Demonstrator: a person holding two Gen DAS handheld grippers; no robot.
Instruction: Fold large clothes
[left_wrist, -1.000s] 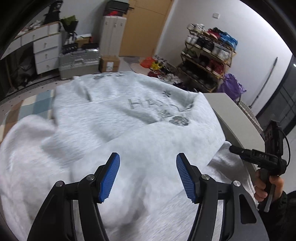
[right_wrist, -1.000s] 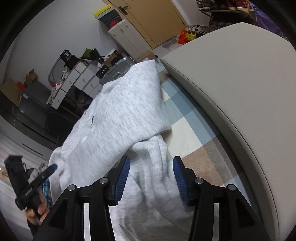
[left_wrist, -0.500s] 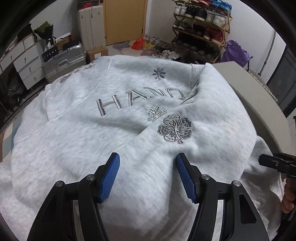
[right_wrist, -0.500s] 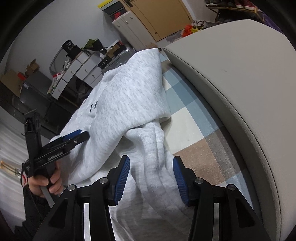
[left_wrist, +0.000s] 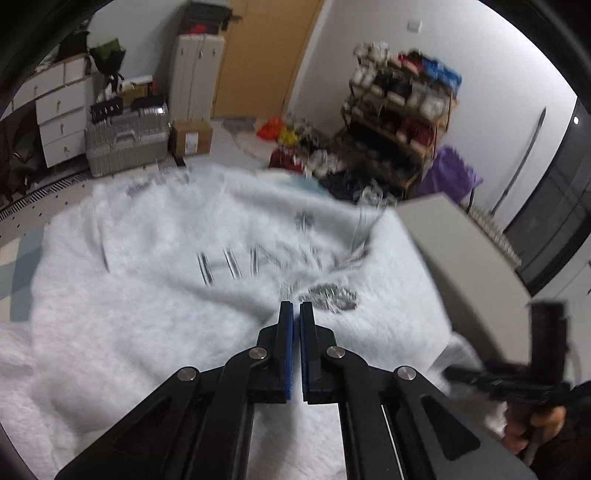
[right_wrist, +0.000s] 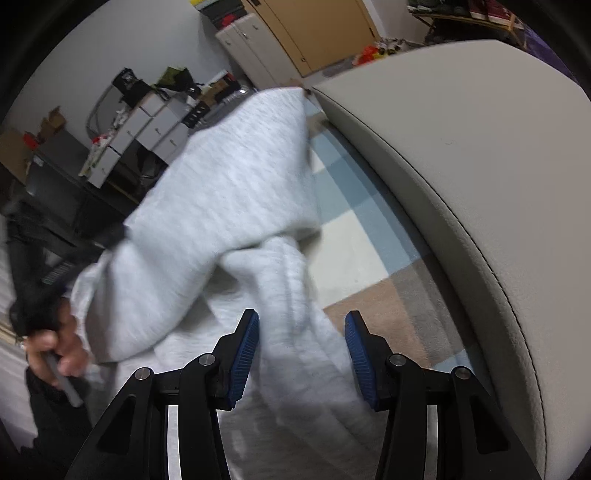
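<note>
Grey sweatshirt (right_wrist: 229, 206) heaped ahead of and under both grippers, padded sofa edge (right_wrist: 461, 177) walling the right gripper's (right_wrist: 301, 354) right side, bare checked blanket (right_wrist: 354, 243) strip between them, floor clutter beyond

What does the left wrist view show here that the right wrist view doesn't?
Left wrist only: the sweatshirt's lettering, blurred, and the left gripper shut, with no cloth visibly between its pads. Right wrist only: a sleeve running between the open right gripper. Both show the grey sweatshirt, the checked rug and the beige cushion.
</note>
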